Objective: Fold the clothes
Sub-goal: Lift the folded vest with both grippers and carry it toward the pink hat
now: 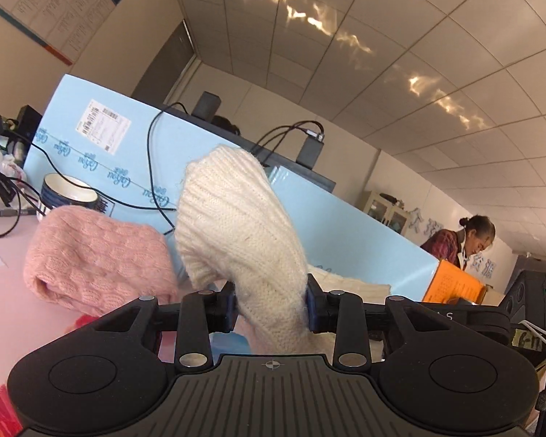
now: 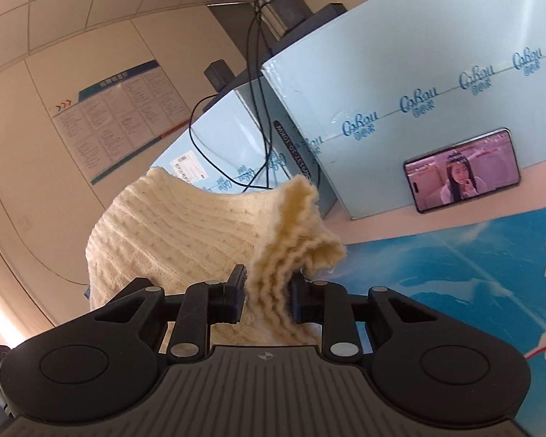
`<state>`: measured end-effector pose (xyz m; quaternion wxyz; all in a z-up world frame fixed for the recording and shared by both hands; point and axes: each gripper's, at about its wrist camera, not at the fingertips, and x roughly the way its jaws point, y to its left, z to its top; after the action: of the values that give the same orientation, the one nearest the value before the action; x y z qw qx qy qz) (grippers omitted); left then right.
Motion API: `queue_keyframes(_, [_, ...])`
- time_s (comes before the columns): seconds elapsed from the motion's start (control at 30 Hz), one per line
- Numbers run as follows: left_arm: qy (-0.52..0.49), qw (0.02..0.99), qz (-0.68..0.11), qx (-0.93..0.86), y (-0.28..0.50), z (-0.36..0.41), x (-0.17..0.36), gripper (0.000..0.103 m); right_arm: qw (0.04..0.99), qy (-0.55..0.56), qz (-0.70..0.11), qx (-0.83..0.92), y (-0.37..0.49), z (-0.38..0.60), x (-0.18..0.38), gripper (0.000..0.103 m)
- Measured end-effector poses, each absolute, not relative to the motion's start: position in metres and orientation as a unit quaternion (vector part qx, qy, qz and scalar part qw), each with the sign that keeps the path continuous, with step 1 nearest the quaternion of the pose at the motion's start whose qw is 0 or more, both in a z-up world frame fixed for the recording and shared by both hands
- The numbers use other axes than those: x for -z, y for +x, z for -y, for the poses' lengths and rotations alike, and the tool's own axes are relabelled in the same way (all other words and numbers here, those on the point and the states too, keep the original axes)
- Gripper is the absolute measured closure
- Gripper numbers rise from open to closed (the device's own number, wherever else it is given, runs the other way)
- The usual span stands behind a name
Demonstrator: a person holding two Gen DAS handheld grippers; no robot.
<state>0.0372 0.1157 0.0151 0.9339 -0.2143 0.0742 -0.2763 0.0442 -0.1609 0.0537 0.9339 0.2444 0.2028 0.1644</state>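
A cream knitted sweater (image 1: 236, 225) is lifted off the table, and both grippers hold it. My left gripper (image 1: 271, 307) is shut on a thick bunch of the cream knit, which rises above the fingers and flops over. In the right wrist view, my right gripper (image 2: 267, 296) is shut on a ribbed edge of the same cream sweater (image 2: 185, 233), with the rest of the knit hanging to the left. A folded pink knitted sweater (image 1: 98, 258) lies on the pink table surface (image 1: 7, 291), left of the left gripper.
Light blue foam boards (image 1: 134, 153) (image 2: 400, 83) stand behind the table with black cables draped over them. A striped bowl (image 1: 67, 193) sits at the back left. A phone (image 2: 462, 169) leans against the board, above a blue printed mat (image 2: 455, 273). A person (image 1: 466, 240) stands far right.
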Motion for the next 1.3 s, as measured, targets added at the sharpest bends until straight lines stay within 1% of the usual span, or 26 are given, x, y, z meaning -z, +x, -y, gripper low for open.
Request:
queue_keyframes(0.2, [-0.237,0.944,-0.041,0.225,0.06,-0.159,-0.008,0.07,0.933,0.202,-0.21,-0.212,0.099,0.102,-0.064,0.081])
queue_keyframes(0.43, [-0.264,0.948,0.02,0.177,0.109,-0.18,-0.012,0.069,0.945,0.164,-0.158,-0.233,0.162,0.053,-0.084,0.081])
queue_keyframes(0.53, [-0.25,0.956,0.034,0.147,0.128,-0.177,-0.009,0.068,0.952,0.138,-0.147,-0.23,0.191,0.037,-0.088,0.081])
queue_keyframes(0.6, [-0.25,0.959,0.021,0.128,0.139,-0.175,-0.003,0.068,0.956,0.12,-0.14,-0.226,0.208,0.029,-0.086,0.081])
queue_keyframes(0.67, [-0.246,0.963,-0.017,0.113,0.153,-0.173,0.006,0.067,0.961,0.104,-0.141,-0.215,0.225,0.022,-0.08,0.081])
queue_keyframes(0.8, [-0.238,0.963,-0.102,0.074,0.175,-0.167,0.02,0.065,0.966,0.068,-0.184,-0.167,0.26,0.006,-0.047,0.084])
queue_keyframes(0.87, [-0.226,0.966,-0.108,0.056,0.175,-0.168,0.023,0.06,0.974,0.029,-0.179,-0.139,0.267,-0.002,-0.033,0.084])
queue_keyframes(0.9, [-0.218,0.969,-0.108,0.043,0.173,-0.167,0.023,0.053,0.976,0.016,-0.179,-0.125,0.27,-0.005,-0.027,0.084])
queue_keyframes(0.93, [-0.212,0.971,-0.106,0.027,0.172,-0.167,0.022,0.04,0.976,0.012,-0.185,-0.114,0.275,-0.006,-0.022,0.084])
queue_keyframes(0.97, [-0.206,0.973,-0.104,0.012,0.17,-0.167,0.021,0.031,0.975,0.012,-0.195,-0.105,0.28,-0.006,-0.018,0.084])
queue_keyframes(1.0, [-0.2,0.974,-0.103,-0.004,0.168,-0.167,0.021,0.016,0.974,0.013,-0.204,-0.095,0.286,-0.006,-0.014,0.084])
queue_keyframes(1.03, [-0.191,0.977,-0.09,-0.027,0.164,-0.166,0.019,0.01,0.974,0.015,-0.209,-0.086,0.29,-0.005,-0.011,0.084])
queue_keyframes(1.13, [-0.172,0.979,-0.057,-0.096,0.158,-0.168,0.017,0.006,0.973,0.028,-0.215,-0.077,0.294,0.0,-0.003,0.082])
queue_keyframes(1.2, [-0.184,0.972,-0.086,-0.116,0.169,-0.177,0.019,0.004,0.974,0.023,-0.213,-0.076,0.292,0.0,0.0,0.078])
queue_keyframes(1.3, [-0.199,0.962,-0.141,-0.118,0.183,-0.185,0.026,0.002,0.975,0.034,-0.208,-0.073,0.285,0.001,-0.004,0.077])
